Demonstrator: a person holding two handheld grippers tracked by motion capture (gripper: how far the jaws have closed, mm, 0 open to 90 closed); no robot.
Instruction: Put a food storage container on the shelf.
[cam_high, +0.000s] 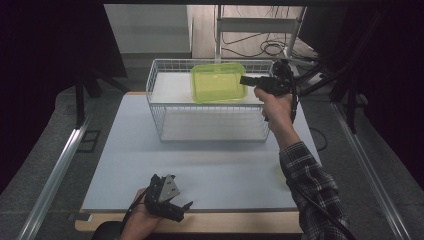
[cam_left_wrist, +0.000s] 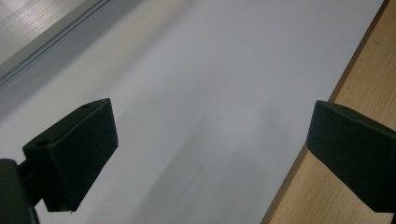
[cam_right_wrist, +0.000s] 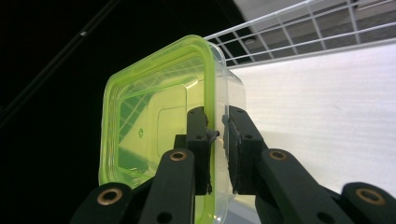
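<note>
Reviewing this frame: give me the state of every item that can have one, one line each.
green container: lidded, gripped at its rim, held above the basket.
wire basket: upright on the table, nothing seen lying inside it.
right gripper: shut on the container's rim.
left gripper: open, nothing between its jaws, low over the table's near edge.

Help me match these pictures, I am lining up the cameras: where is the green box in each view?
High view: the green box sits upper centre, at the wire basket's top, its right edge in the right tool.
Left gripper view: not in it.
Right gripper view: the box stands on edge at centre left, its rim pinched.
Shared landmark: the basket's white wire grid.
</note>
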